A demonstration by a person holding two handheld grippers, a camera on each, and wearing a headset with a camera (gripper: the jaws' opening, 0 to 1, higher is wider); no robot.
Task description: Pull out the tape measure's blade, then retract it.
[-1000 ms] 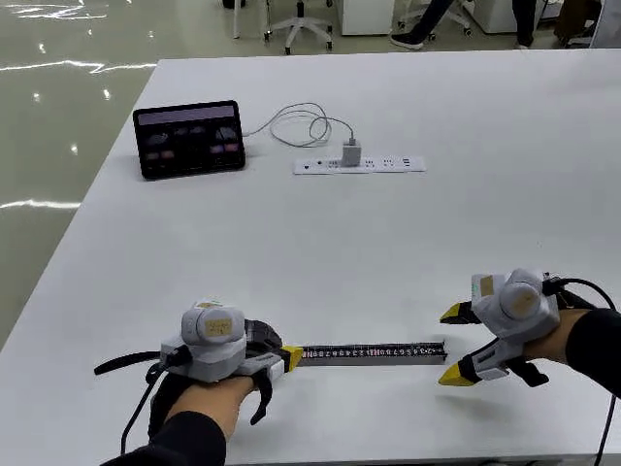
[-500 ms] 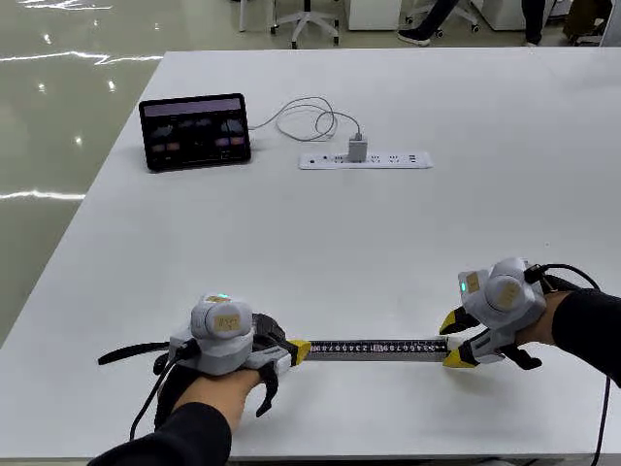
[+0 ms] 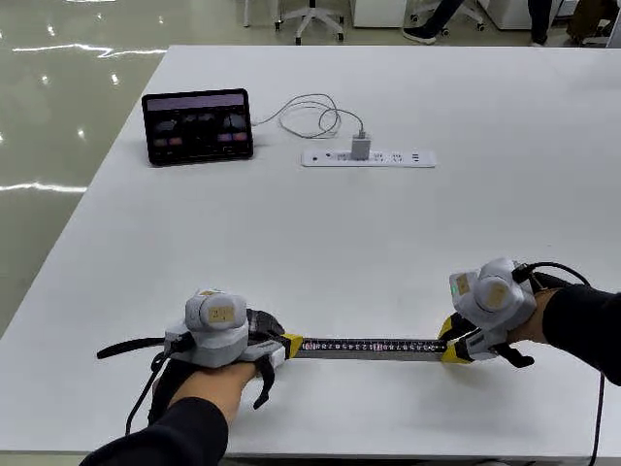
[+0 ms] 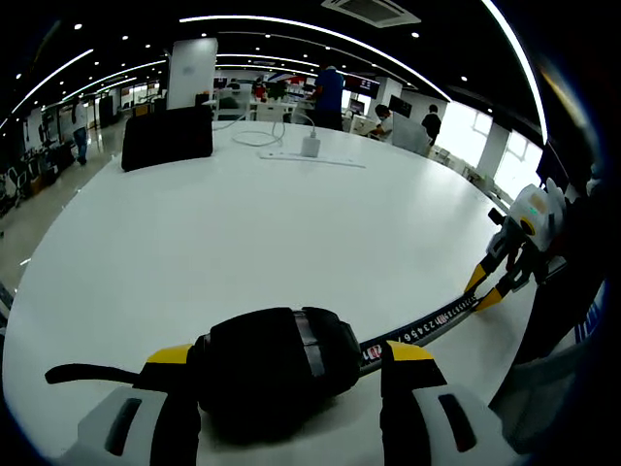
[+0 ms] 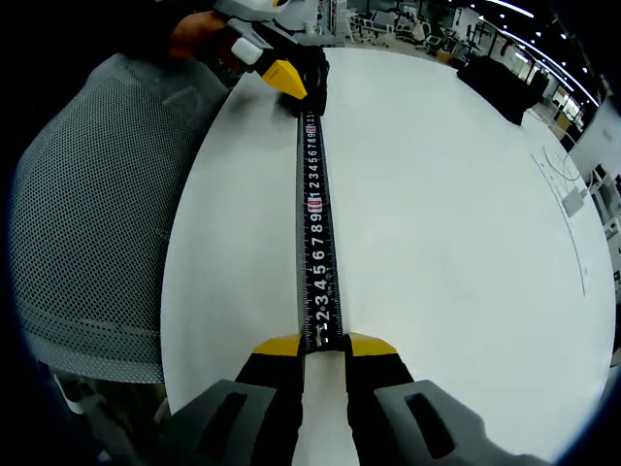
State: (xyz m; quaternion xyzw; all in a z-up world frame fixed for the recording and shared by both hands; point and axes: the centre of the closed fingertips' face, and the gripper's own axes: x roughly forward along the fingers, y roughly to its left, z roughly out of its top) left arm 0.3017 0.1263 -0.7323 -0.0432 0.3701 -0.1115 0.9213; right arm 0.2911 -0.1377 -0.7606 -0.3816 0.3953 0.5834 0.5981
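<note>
The black tape measure case (image 4: 272,369) sits between the yellow-tipped jaws of my left gripper (image 4: 289,354), which is shut on it near the table's front edge. In the head view the case (image 3: 260,328) lies by the left gripper (image 3: 281,342). Its numbered blade (image 3: 369,347) lies pulled out flat on the table, running right. My right gripper (image 5: 320,342) is shut on the blade's (image 5: 315,223) tip. Along the blade the right gripper view reaches the case (image 5: 312,76) and left gripper (image 5: 281,70). In the head view the right gripper (image 3: 450,342) sits at the blade's right end.
A dark tablet (image 3: 197,124) stands at the far left of the white table (image 3: 388,243). A white power strip (image 3: 369,157) with a charger (image 3: 359,148) and looped cable (image 3: 310,116) lies behind the middle. The table's front edge runs just below both hands.
The right gripper, open and just right of the blade's tip a second ago, has moved left onto the tip and shut on it. The left gripper and the case have stayed put.
</note>
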